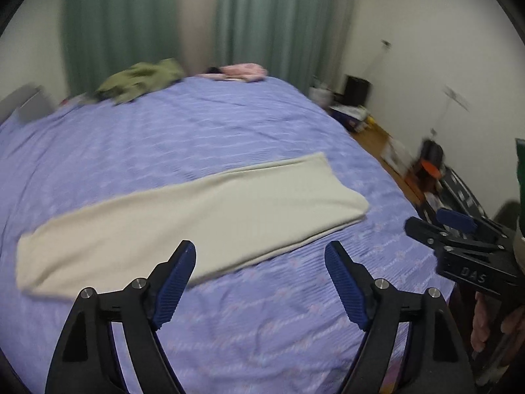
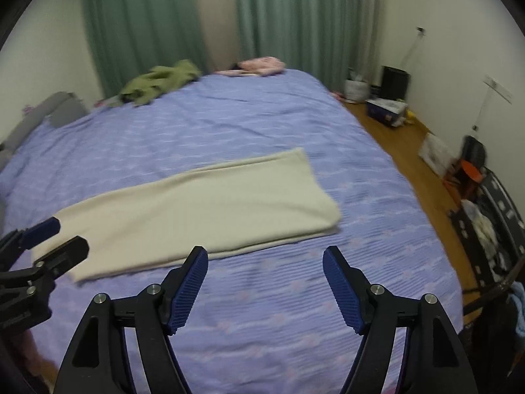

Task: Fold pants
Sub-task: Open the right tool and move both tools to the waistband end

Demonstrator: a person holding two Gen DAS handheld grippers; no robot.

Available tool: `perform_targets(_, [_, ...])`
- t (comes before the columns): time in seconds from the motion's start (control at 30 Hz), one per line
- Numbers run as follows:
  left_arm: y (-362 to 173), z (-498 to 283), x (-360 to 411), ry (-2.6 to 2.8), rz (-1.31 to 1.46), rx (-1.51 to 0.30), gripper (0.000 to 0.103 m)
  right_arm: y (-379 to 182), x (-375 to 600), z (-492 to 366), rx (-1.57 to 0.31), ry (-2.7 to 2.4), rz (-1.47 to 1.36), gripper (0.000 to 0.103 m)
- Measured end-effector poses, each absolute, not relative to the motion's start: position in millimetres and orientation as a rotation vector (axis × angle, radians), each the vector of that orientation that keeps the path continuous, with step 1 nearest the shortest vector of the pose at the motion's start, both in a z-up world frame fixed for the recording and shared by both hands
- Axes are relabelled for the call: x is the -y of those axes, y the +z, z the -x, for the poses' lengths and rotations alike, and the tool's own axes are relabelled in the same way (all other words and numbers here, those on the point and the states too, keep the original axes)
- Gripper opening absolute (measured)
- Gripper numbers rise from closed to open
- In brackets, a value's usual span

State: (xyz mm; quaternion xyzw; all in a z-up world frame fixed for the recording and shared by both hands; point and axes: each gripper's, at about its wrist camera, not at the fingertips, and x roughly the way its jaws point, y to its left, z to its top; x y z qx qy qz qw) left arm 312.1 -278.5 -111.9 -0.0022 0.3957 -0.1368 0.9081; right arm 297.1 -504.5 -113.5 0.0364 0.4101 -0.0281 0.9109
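1. Plainly, the cream pants are seen laid flat on the purple bed, folded lengthwise into one long strip.
2. The left gripper is held above the bed with its jaws spread wide, nothing between them.
3. The right gripper is likewise spread wide and empty.
4. A green garment and a pink garment are seen at the bed's far edge, before the green curtains.
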Motion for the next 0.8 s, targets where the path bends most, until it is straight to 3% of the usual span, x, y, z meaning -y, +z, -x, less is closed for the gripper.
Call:
perform_targets(0.43, [-76, -177, 115, 0.224, 0.195, -0.770, 0.084, -75, 373, -226, -0.769, 0.405, 0.051, 0.073])
perform_targets(0.8, [-83, -151, -21, 0.341, 0.323, -0.730, 0.090, -65, 260, -202, -0.752, 0.585, 0.061, 0.073])
